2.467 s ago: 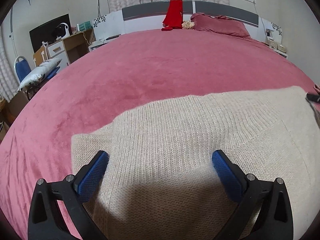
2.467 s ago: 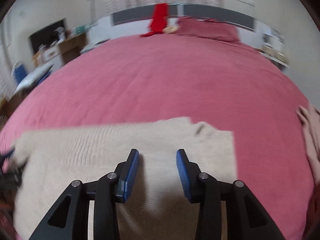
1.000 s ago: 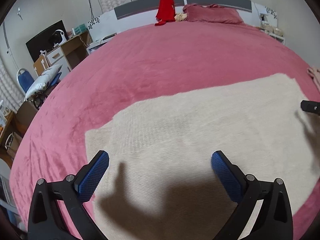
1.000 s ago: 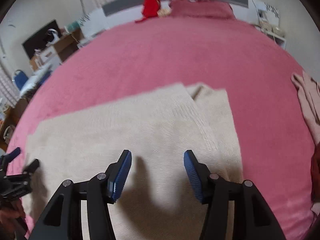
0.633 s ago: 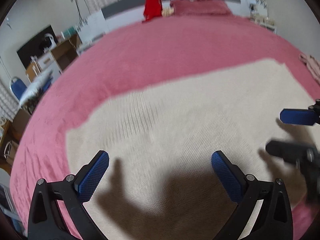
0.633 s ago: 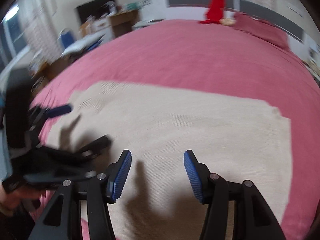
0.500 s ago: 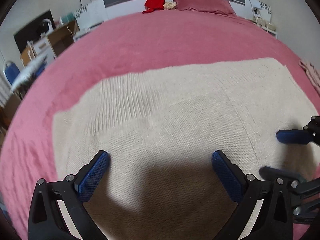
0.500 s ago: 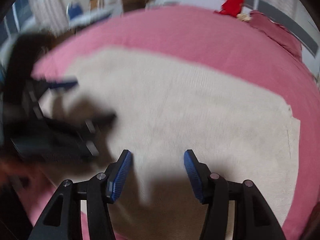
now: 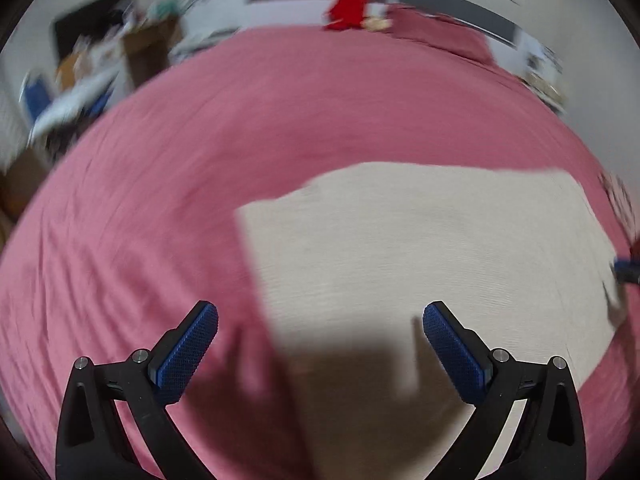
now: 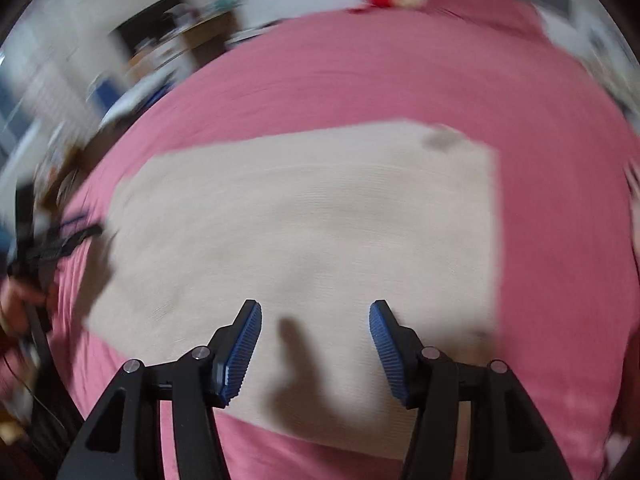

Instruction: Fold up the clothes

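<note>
1. Left wrist view: my left tool (image 9: 320, 322) is wide open and holding nothing. The cream sweater (image 9: 420, 248) lies flat on the pink bed (image 9: 168, 184), its left edge between the pads.
2. Right wrist view: right tool (image 10: 315, 320) is open too, empty, above the sweater's (image 10: 304, 216) near edge. It's blurry, so I can't read any writing.

desk clutter (image 9: 100, 56): motion-blurred | sweater (image 9: 420, 248) near edge: cut off

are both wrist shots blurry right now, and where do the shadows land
Left wrist view: motion blur smears the room and the cream sweater; the open left gripper casts a dark shadow onto its near edge. Right wrist view: heavier smear, sharp only on the open right gripper, shadow on the sweater below.
</note>
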